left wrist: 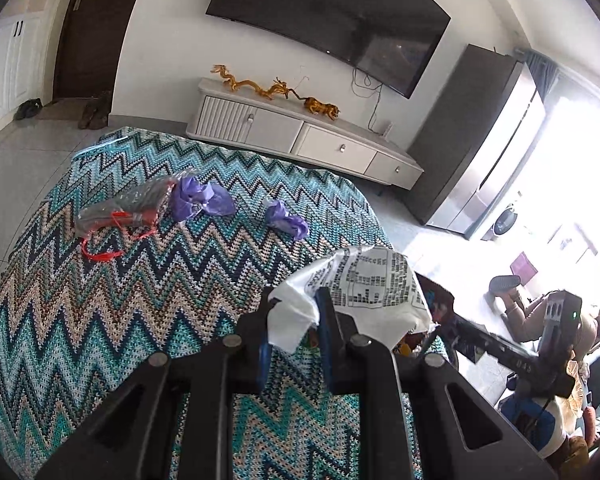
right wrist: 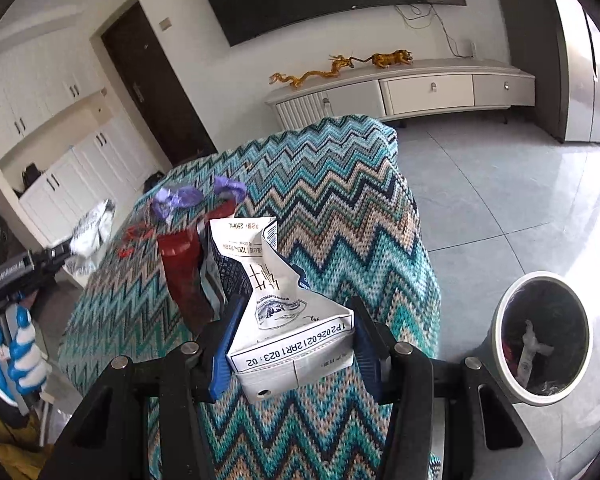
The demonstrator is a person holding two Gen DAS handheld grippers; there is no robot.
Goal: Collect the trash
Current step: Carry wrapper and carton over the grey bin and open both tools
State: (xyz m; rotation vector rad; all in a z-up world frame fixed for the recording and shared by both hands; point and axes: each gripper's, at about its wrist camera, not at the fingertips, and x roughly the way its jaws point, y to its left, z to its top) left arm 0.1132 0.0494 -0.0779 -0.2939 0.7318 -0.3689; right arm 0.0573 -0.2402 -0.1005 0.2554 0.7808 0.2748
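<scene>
My left gripper point(left wrist: 294, 320) is shut on a crumpled white printed wrapper point(left wrist: 364, 280), held above the zigzag cloth table point(left wrist: 140, 320); it also shows in the right wrist view point(right wrist: 88, 232). My right gripper point(right wrist: 290, 340) is shut on a flattened white milk carton point(right wrist: 288, 320) above the table's near end. On the cloth lie a clear bag with red string point(left wrist: 124, 210) and two purple wrappers point(left wrist: 202, 198) point(left wrist: 286, 220). A dark red wrapper point(right wrist: 184, 272) stands just behind the carton. A grey trash bin point(right wrist: 540, 336) with trash in it stands on the floor at the right.
A white TV cabinet point(left wrist: 300, 136) with gold dragon figures point(left wrist: 256, 86) stands along the wall under a large TV point(left wrist: 332, 16). Grey tiled floor point(right wrist: 480, 192) surrounds the table. A steel fridge point(left wrist: 488, 148) stands at the right. The person's blue-gloved hand point(right wrist: 16, 356) shows at left.
</scene>
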